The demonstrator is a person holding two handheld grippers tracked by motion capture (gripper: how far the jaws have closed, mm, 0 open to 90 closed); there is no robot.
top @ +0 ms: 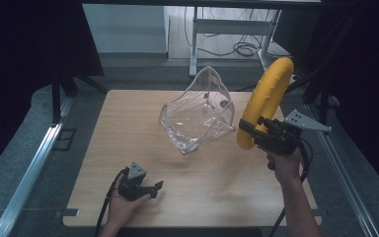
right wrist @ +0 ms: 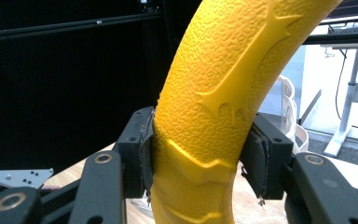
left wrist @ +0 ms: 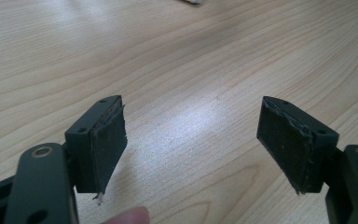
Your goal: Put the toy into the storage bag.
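Observation:
A thick yellow ring with a pebbled surface stands upright above the table's right side, lifted off the wood. My right gripper is shut on its lower part; in the right gripper view both pads press into the yellow ring from either side. My left gripper rests low on the table near the front left, held in a hand. In the left gripper view my left gripper stands open, with bare wood between its pads.
A clear plastic bag-like container sits open at the middle back of the table, just left of the ring. Black curtains flank the table. A metal desk frame and cables stand on the floor behind.

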